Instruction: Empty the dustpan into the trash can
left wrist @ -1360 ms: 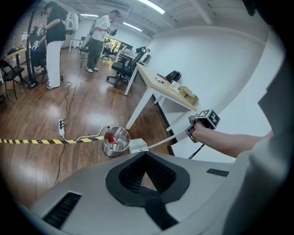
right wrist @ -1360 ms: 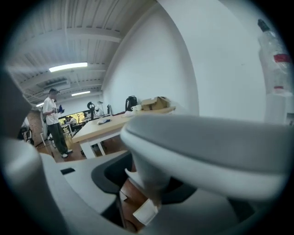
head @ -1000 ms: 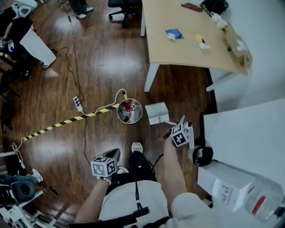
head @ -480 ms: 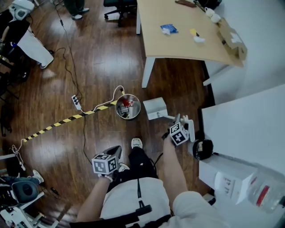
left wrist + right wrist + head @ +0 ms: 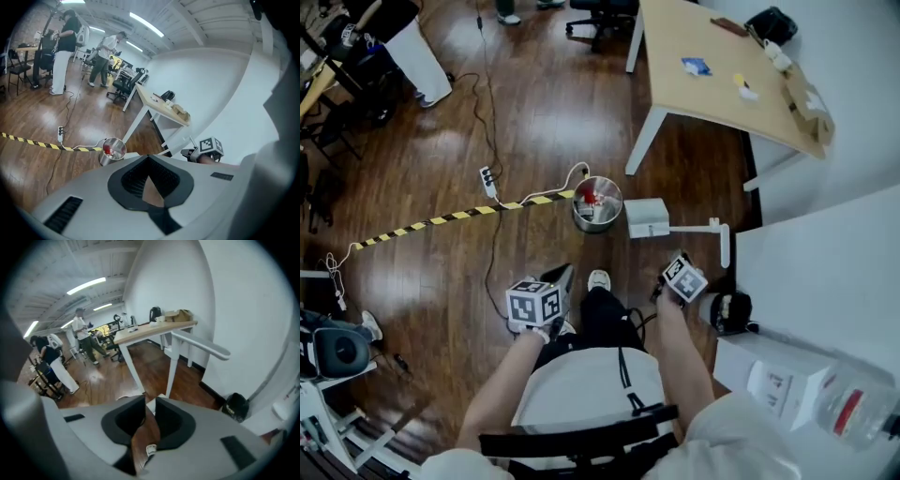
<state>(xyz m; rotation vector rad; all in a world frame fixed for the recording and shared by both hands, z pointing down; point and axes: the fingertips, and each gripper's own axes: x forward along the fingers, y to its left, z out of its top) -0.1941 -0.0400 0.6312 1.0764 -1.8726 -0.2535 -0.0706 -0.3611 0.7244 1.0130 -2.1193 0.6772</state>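
The dustpan (image 5: 646, 217) is seen standing on the floor just beside the trash can (image 5: 597, 203), with its pan ahead of the right gripper (image 5: 149, 401). Its long handle (image 5: 202, 346) runs back from the pan and ends ahead of those jaws, above them and off to their right, clear of them. The right jaws are drawn nearly together, with only a narrow slit left and nothing but floor showing in it. They have just been closing on nothing. The left gripper (image 5: 149, 158) is held with its tips pressed together and empty, the can far ahead of it to its left, so the handle is judged nearer to the right hand. A fresh hold would call for those jaws to be spread and carried forward and rightward across the handle's axis. Against the earlier frames, the handle's end was close against the right gripper, whereas a gap is now seen between them.
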